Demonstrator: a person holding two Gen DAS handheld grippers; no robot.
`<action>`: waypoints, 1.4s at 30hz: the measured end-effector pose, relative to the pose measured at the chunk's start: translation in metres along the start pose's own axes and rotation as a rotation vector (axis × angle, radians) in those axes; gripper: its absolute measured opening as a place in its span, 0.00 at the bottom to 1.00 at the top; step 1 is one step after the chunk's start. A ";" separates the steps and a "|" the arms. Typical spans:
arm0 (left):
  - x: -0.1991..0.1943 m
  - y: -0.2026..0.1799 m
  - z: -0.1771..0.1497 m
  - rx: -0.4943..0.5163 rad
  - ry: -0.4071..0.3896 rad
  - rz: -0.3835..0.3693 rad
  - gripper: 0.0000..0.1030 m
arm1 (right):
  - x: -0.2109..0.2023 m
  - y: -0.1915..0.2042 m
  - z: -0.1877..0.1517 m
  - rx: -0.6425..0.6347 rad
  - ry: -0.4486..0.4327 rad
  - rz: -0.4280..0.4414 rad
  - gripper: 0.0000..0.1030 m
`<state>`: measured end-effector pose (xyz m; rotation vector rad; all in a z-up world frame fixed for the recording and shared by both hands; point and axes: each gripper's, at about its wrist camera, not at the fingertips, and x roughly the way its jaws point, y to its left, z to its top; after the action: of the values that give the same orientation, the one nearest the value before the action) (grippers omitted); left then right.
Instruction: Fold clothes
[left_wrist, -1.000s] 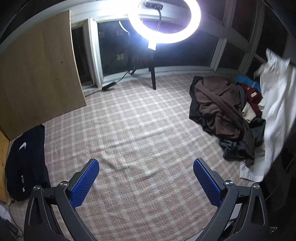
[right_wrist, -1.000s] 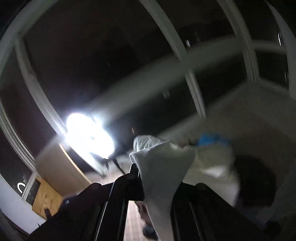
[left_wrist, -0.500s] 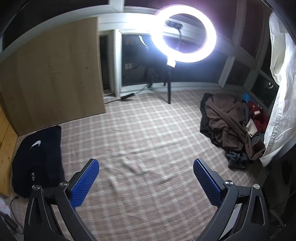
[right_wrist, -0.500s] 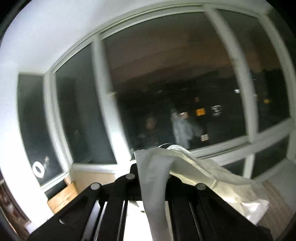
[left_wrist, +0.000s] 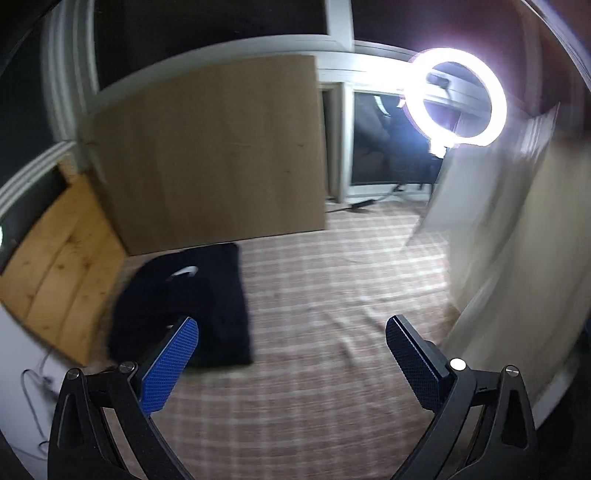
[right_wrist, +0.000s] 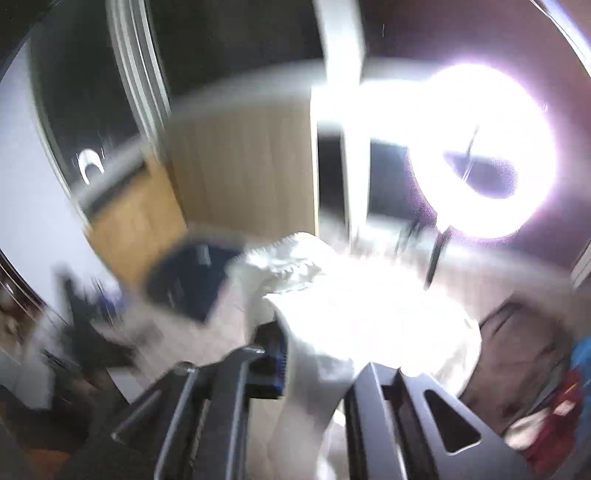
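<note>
Left tool (left_wrist: 291, 345) wide, empty; right tool (right_wrist: 317, 360) opening, white garment (right_wrist: 354, 314) between jaws.

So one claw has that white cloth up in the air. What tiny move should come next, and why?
Probably bring the open left gripper across to take the hanging edge of the white garment. The right gripper has its jaws opening with the cloth still between them, and the plaid blanket below lies bare for spreading.

A room in a home, lit for filming at night: a pink-and-white checked cloth (left_wrist: 332, 295) covers the floor, dark windows with white frames (left_wrist: 70, 85) ring it, a glowing ring light on a stand (left_wrist: 456, 101) shines, and a heap of brown, red and blue clothes (right_wrist: 528, 369) lies aside.
</note>
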<state>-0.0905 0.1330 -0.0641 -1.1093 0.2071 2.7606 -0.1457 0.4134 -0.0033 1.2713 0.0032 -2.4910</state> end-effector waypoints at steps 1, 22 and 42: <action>0.001 0.004 -0.002 -0.003 0.007 0.009 0.99 | 0.025 0.004 -0.019 0.002 0.048 -0.014 0.13; 0.080 0.000 -0.042 0.081 0.167 -0.051 0.99 | 0.104 0.012 -0.099 0.145 0.099 -0.183 0.47; 0.190 -0.028 -0.058 0.049 0.340 -0.155 0.99 | 0.095 -0.031 -0.135 0.275 0.079 -0.288 0.57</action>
<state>-0.1813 0.1679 -0.2402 -1.5067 0.2164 2.4067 -0.1004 0.4347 -0.1629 1.5779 -0.1523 -2.7548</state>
